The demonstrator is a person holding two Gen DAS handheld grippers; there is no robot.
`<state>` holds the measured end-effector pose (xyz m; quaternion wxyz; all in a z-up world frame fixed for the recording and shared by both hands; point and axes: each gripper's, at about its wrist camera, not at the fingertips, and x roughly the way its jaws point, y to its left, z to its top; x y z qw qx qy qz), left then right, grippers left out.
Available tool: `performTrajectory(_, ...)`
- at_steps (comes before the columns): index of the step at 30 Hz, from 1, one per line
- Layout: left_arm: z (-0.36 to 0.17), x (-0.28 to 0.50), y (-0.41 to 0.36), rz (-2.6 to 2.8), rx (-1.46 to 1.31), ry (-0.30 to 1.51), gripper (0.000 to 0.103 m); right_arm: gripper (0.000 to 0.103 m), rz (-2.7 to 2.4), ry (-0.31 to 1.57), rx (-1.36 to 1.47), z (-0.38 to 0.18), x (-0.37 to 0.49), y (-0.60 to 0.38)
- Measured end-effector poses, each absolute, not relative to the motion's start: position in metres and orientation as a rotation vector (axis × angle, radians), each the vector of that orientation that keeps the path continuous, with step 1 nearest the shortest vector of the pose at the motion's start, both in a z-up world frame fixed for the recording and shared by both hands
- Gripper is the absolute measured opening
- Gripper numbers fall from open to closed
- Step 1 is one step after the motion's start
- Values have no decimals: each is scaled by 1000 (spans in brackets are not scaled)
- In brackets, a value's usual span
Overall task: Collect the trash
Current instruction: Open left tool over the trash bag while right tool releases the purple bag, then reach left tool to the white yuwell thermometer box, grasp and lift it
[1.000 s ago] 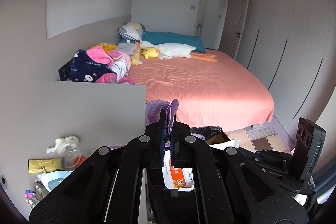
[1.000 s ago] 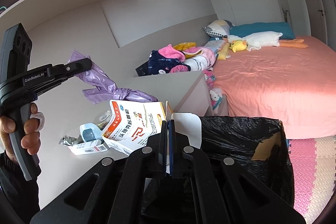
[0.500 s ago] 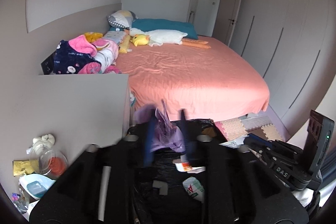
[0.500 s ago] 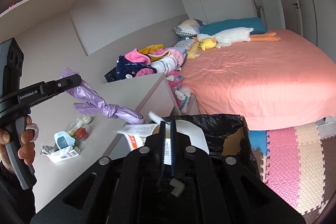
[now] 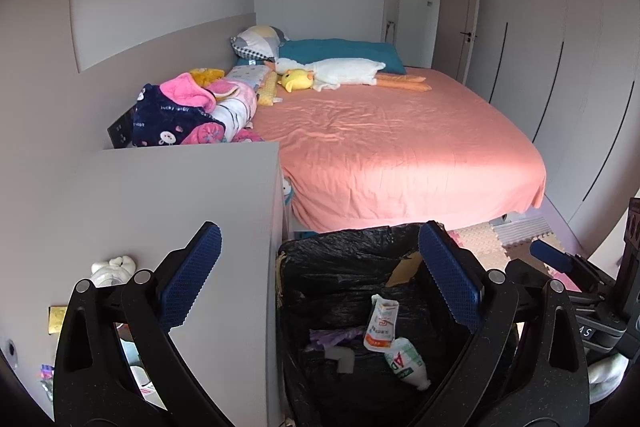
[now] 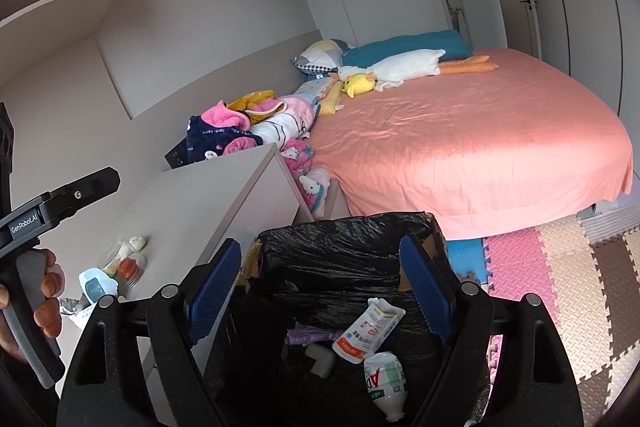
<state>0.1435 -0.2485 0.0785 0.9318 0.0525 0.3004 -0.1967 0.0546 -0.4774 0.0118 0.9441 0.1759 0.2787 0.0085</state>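
Observation:
A bin lined with a black bag (image 5: 344,259) (image 6: 344,247) stands beside the grey desk. Inside lie a white and orange carton (image 5: 380,323) (image 6: 368,331), a white plastic bottle (image 5: 406,359) (image 6: 384,387), a crumpled purple bag (image 5: 332,337) (image 6: 308,337) and a small grey piece (image 5: 340,357) (image 6: 320,359). My left gripper (image 5: 320,279) is open and empty above the bin's left rim. My right gripper (image 6: 322,291) is open and empty above the bin.
The grey desk (image 5: 160,195) (image 6: 208,203) holds small clutter at its near left: a bottle, a blue cup and wrappers (image 6: 108,275). A bed with a pink sheet (image 5: 392,147) is behind the bin. Foam floor mats (image 6: 560,267) lie to the right.
Both grippers have opened. The purple bag left my left gripper and the carton left my right gripper; both now lie in the bin.

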Motion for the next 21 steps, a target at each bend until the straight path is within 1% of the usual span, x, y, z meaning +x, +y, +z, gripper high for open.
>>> performTrajectory(13, 74, 115, -194, -322, 125, 607, 96, 82, 117, 602, 301, 10, 63, -424)
performTrajectory(21, 59, 104, -145, -272, 116, 638, 96, 82, 171, 623, 269, 10, 71, -387)
